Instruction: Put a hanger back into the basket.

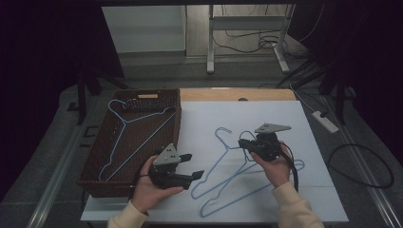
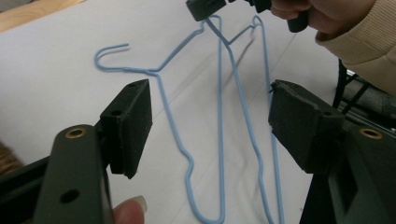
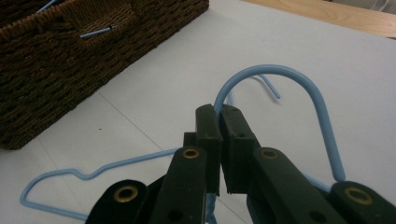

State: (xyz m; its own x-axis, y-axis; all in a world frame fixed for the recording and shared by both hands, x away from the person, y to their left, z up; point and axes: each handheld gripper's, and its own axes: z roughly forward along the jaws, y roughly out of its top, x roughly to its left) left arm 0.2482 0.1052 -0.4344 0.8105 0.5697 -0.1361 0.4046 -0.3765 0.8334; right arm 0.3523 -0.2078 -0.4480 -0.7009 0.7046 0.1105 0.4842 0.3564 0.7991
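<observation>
no readable text, no labels, no brand names, no numbers, no signs on anything in view

Dim high view with dark edges; gripper views brighter, soft.

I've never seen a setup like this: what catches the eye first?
Two blue wire hangers lie crossed on the white table, and the right gripper pinches one by its hook. The left gripper stands open beside them, and a brown wicker basket at the left holds a third hanger.
</observation>
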